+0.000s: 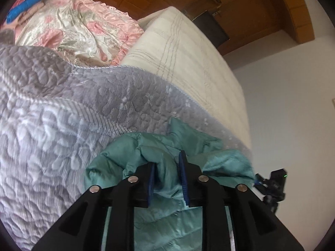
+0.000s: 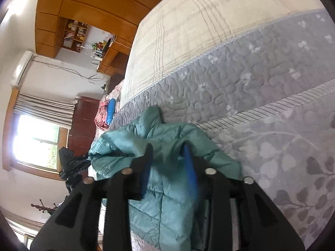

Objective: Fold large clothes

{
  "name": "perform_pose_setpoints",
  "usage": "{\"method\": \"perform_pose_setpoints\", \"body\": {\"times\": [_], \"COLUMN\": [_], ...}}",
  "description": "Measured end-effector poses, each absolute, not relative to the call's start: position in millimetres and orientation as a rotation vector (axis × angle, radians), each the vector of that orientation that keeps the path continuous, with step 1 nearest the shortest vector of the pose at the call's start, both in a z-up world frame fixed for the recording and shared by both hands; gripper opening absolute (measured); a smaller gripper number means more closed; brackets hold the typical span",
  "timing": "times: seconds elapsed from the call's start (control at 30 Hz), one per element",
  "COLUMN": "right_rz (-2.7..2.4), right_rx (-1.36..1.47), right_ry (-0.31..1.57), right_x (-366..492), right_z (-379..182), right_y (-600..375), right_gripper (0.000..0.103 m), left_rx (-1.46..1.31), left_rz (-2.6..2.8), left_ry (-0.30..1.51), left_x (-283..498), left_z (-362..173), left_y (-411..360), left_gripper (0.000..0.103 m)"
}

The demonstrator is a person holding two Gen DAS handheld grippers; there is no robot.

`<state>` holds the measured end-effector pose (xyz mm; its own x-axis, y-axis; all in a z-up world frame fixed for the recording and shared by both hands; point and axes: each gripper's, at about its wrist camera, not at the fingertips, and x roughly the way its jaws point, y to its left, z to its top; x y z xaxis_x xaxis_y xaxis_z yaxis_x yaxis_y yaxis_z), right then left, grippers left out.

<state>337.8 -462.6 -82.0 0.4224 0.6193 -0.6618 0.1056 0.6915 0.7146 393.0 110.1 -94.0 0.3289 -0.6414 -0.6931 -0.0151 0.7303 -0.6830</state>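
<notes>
- Bed [image 1: 188, 62] (cream, with thin check lines): the work surface. It shows bare beyond the far edge of the quilt.
- Quilt [image 1: 52, 125] (grey, stitched in leaf shapes): it covers the near part of the bed and is the landmark for every place given below.
- Jacket [image 1: 129, 152] (teal, padded, the task's garment): it lies bunched on the quilt at its near edge. A sleeve or collar points up toward the quilt's far border, and the quilted body hangs toward the cameras. Nothing yet reads as a flat, finished fold.
- Left gripper [image 1: 167, 179]: it is tilted down over the quilt's near edge. The jaws stand a little apart with a ridge of jacket filling the gap, and whether the pads still press on it cannot be told.
- Right gripper [image 2: 169, 167]: it is at the same edge of the quilt, beside the left one. The jaws are spread wider, with one pad blurred, and jacket cloth lies slack between them without being pinched.
- Step in hand (a judgement): the garment is being laid down on the quilt, ahead of the first fold.
- Next move (a judgement): both grippers draw clear of the cloth and the heap is spread flat on the quilt. Each gripper then takes a hem or shoulder point, gripping only the top layer, so that the slippery padded fabric does not drag the whole bundle along.
</notes>
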Motion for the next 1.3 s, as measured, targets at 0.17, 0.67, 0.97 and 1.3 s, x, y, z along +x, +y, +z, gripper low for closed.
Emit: {"method": "perform_pose_setpoints", "body": {"times": [0.17,0.67,0.97,1.3], "right_rz": [0.372,0.41,0.394,0.279], "right_rx": [0.749,0.612,0.547,0.477], "right_ry": [1.095,1.139,1.207,1.293], "right_x": [315.5,199.6,182.4,180.5], "right_z": [-73.6,-84.6,-110.5,-140.7], "right_y": [-464.6,-417.1,-387.2,-386.8], "right_gripper": [0.033,0.049,0.013,0.004], "left_rx": [-0.748,-0.362,-0.407,-0.344], "left_rz": [-0.463,-0.441,-0.431,-0.381], "left_ry": [1.142,1.225,1.212,1.27], "left_x": [383.6,256.7,241.3,229.9], "left_z": [-83.1,-93.0,-103.5,-142.8], "left_y": [133.9,94.5,82.4,81.2], "left_gripper": [0.032,0.048,0.008,0.008]}}
